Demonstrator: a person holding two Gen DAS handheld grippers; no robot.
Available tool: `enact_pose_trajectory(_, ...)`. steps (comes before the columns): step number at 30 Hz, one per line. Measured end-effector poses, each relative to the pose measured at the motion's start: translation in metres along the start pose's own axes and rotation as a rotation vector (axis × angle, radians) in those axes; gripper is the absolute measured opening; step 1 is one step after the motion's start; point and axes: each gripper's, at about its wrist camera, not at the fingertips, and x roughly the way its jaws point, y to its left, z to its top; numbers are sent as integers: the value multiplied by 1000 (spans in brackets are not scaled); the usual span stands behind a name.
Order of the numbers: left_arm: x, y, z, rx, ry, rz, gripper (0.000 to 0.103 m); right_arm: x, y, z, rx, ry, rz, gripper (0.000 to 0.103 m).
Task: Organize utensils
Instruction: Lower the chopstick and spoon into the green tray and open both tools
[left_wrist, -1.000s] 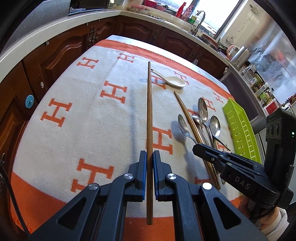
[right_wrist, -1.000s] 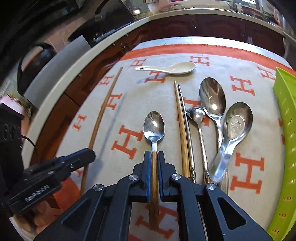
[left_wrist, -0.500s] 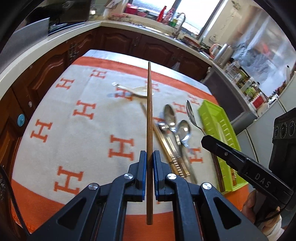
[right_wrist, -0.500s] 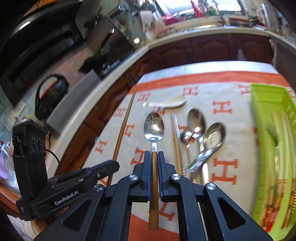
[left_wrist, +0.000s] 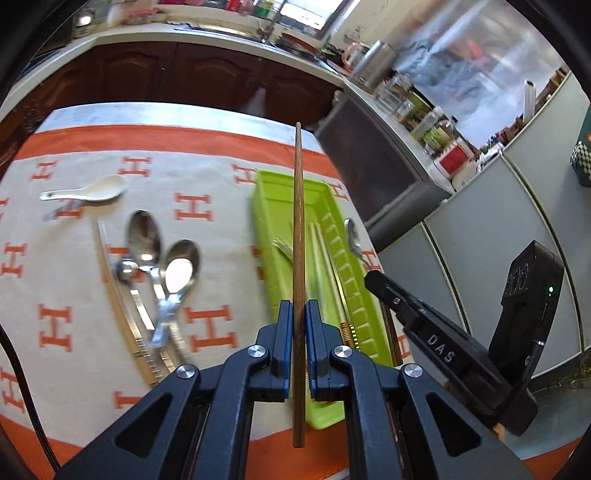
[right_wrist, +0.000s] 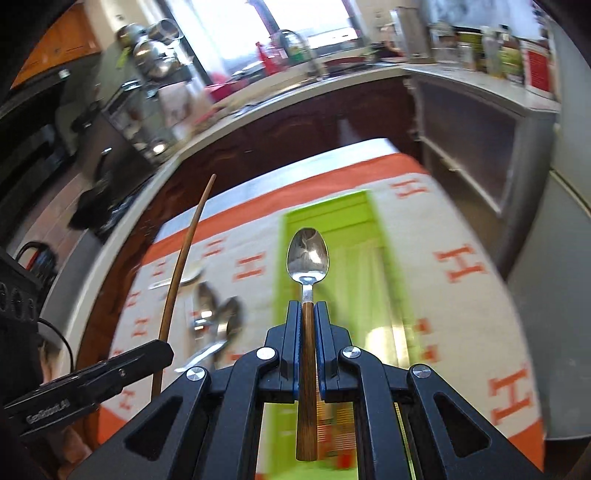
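Note:
My left gripper (left_wrist: 297, 314) is shut on a long brown wooden chopstick (left_wrist: 298, 221) and holds it in the air over the green utensil tray (left_wrist: 269, 221). My right gripper (right_wrist: 307, 314) is shut on a wooden-handled metal spoon (right_wrist: 307, 254) and holds it above the same green tray (right_wrist: 354, 221). The tray holds a fork (left_wrist: 282, 246), pale chopsticks (left_wrist: 317, 243) and other utensils. The right gripper (left_wrist: 373, 280) shows beside the tray in the left wrist view, and the chopstick (right_wrist: 184, 258) shows at left in the right wrist view.
On the orange-and-white H-pattern cloth (left_wrist: 207, 177) left of the tray lie a white ceramic spoon (left_wrist: 88, 189), several metal spoons (left_wrist: 159, 266) and a chopstick pair (left_wrist: 122, 302). Dark wood cabinets and a cluttered counter (left_wrist: 184, 74) run behind the table. Grey cabinets (left_wrist: 480, 229) stand to the right.
Both grippers have lifted their utensils off the cloth and swung right, from over the loose utensils to over the green tray. Both stay shut.

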Motion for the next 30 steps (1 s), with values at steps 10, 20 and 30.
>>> enact_pose_trajectory(10, 81, -19, -6, -57, 210, 44, 9, 40, -53, -10, 88, 83, -23, 12)
enact_pose_trajectory(20, 57, -28, -26, 28, 177, 89, 26, 17, -34, -12, 73, 41, -30, 21)
enact_pose_trajectory(30, 25, 10, -23, -15, 105, 171, 34, 16, -19, -27, 25, 62, -53, 21)
